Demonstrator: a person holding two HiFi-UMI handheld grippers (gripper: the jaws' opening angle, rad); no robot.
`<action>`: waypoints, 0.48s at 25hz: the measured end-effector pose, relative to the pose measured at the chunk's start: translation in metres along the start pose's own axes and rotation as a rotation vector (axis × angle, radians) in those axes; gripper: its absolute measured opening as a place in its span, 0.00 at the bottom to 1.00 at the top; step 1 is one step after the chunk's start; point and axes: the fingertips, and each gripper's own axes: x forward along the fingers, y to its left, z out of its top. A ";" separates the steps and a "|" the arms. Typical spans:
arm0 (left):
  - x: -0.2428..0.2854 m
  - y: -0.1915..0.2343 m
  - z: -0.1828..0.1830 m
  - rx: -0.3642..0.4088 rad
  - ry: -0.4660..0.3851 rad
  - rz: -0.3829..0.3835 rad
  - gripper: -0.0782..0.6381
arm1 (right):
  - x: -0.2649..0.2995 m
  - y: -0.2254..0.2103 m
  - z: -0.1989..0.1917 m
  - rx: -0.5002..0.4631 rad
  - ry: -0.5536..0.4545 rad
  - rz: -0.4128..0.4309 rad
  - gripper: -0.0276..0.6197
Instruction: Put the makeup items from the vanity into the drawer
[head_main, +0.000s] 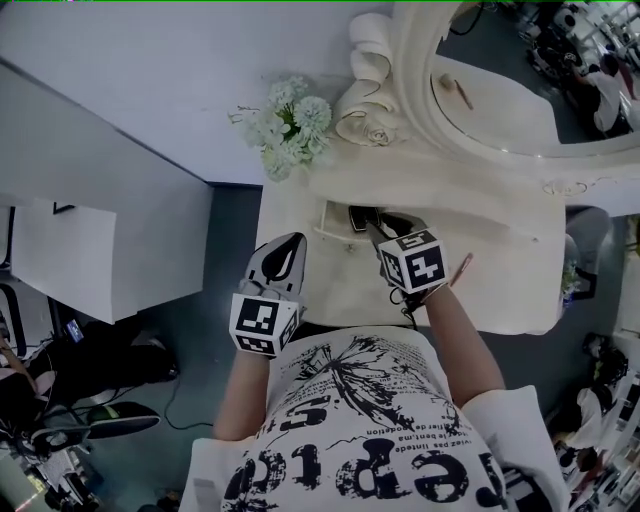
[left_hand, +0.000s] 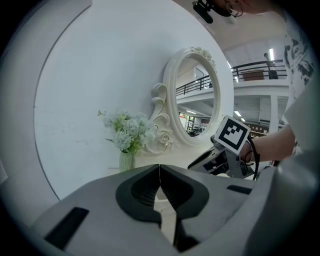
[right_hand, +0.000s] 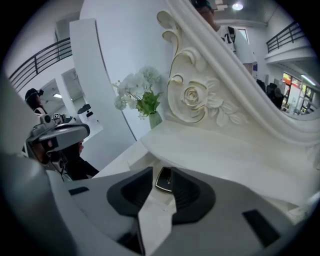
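Right gripper (right_hand: 161, 175) reaches forward over the white vanity (head_main: 500, 290), jaws narrowed onto a small dark compact (right_hand: 165, 180), its lower half hidden, while the left gripper (left_hand: 159, 170) hovers closed and empty near the torso.

From my screen the vanity worktop (head_main: 500, 290) reads cream-white, and so does the mirror frame (right_hand: 215, 107), whose carved rose is edged in thin gold. The flowers (right_hand: 140, 92) are white with green leaves, in a pale green vase (right_hand: 155, 119). The compact (right_hand: 164, 179) is glossy black with a pale metallic rim. A slim stick (head_main: 460, 268) looks rose-copper. The left gripper (left_hand: 160, 167) and right gripper (right_hand: 162, 171) have mid-grey jaws with charcoal inner faces. Each marker cube (head_main: 262, 322) is white with black squares. The person's shirt (head_main: 380, 430) is white with black print: lettering and a dandelion-like motif. The floor (head_main: 225, 240) is dark slate.
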 end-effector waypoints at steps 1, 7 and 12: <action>0.002 -0.003 0.002 0.005 -0.001 -0.007 0.14 | -0.006 -0.005 0.001 0.002 -0.024 -0.027 0.20; 0.015 -0.029 0.013 0.034 -0.009 -0.070 0.14 | -0.051 -0.040 -0.015 0.040 -0.084 -0.133 0.12; 0.040 -0.064 0.016 0.058 0.002 -0.169 0.14 | -0.084 -0.079 -0.069 0.130 -0.032 -0.217 0.21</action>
